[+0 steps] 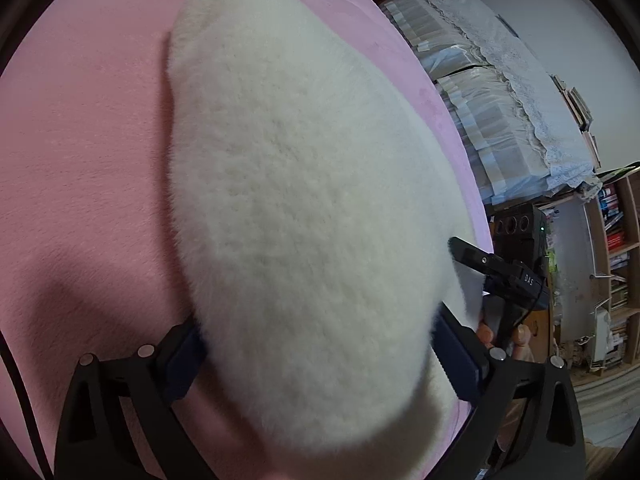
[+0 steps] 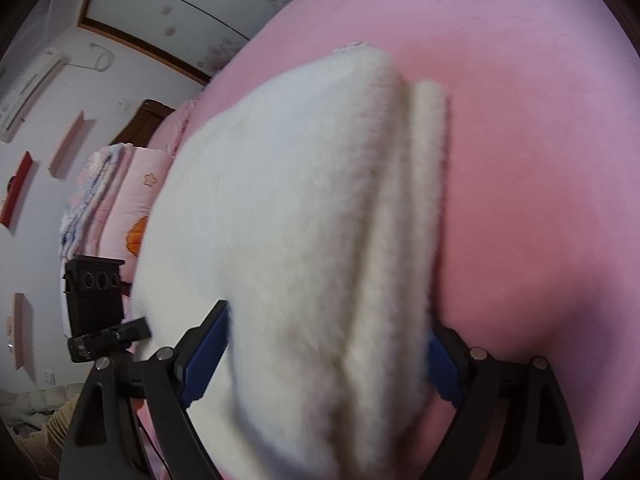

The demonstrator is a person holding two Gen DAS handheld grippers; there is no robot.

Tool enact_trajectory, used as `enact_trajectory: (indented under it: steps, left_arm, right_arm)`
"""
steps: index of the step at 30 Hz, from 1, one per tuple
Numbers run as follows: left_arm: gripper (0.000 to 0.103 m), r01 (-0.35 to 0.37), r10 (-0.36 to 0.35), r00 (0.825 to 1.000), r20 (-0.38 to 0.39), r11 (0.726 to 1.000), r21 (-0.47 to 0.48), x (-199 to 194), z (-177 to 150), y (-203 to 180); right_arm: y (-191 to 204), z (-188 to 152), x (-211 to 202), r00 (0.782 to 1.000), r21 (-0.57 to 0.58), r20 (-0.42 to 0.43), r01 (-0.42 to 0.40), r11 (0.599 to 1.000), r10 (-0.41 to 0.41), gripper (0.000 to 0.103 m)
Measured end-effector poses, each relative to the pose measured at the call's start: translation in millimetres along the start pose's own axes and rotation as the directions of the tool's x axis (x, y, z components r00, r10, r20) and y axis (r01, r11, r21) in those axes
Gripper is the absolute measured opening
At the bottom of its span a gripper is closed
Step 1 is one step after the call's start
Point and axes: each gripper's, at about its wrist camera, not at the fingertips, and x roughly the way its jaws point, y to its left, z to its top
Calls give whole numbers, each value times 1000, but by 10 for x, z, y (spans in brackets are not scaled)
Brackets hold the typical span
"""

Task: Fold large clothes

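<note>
White fleece garment lying on the pink bed, already doubled over, with a lower layer peeking out along the edge on the right wrist view. Thick, plush pile; probably light for its bulk, very soft, no stiffness, likely to sag and bulge between two holds. Pile looks grippy rather than slippery, though thick layers may squeeze out of a shallow pinch. Best taken at the near edge through all layers, one hold toward each corner, so the fold travels evenly.

Left claw spread wide, blue pads on either side of the garment's near end, fleece bulging between them; appears to have hold of it, though pad contact is hidden by pile. Right claw likewise spread around the stacked near edge of the garment, seemingly pinching it.

Beyond the garment, on the other gripper's body, white letters reading "DAS". No label or brand visible on the garment itself.
</note>
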Motion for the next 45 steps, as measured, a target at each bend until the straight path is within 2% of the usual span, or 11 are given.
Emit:
enact_trajectory:
  steps: [4,7,9,12,15,21,27,32,37,41,45]
  left_arm:
    - [103,-8,8,1000,-5,1000,-18,93,35,5]
    - [103,-80,80,997,14,997,-24,88,44,-134]
    - [95,-145,145,989,32,989,-4,48,12,-259]
    - [80,-215,212,975,61,976,44,-56,-8,-425]
    - [71,-238,231,969,91,968,83,-189,-16,-563]
    - [69,-265,240,957,165,953,149,-668,-40,-750]
    - [69,-299,259,942,215,936,183,-1402,37,-724]
    - [70,-331,271,921,279,923,197,-2073,345,-480]
    - [70,-348,277,912,304,913,213,-2586,849,163]
    - [70,-362,292,904,313,912,194,-2760,1245,887]
    - [70,-383,326,893,309,912,145,-2637,1563,1577]
  right_arm:
    - [53,59,123,1000,-22,18,-14,1000,14,87]
    - [134,44,125,999,-54,37,16,998,-14,76]
    - [204,34,68,998,-74,50,35,997,-31,61]
    - [356,9,-6,995,-107,70,79,991,-71,50]
    - [501,1,-59,990,-116,87,120,986,-110,47]
    - [975,-146,-215,980,-144,161,137,980,-113,44]
    - [1608,-298,-197,979,-193,190,116,974,-79,44]
    - [2185,-150,55,976,-229,219,67,971,-15,44]
    - [2754,231,578,970,-261,243,38,965,27,44]
    - [3097,564,1196,969,-277,246,41,960,30,44]
    - [3259,855,1918,971,-273,240,48,961,19,44]
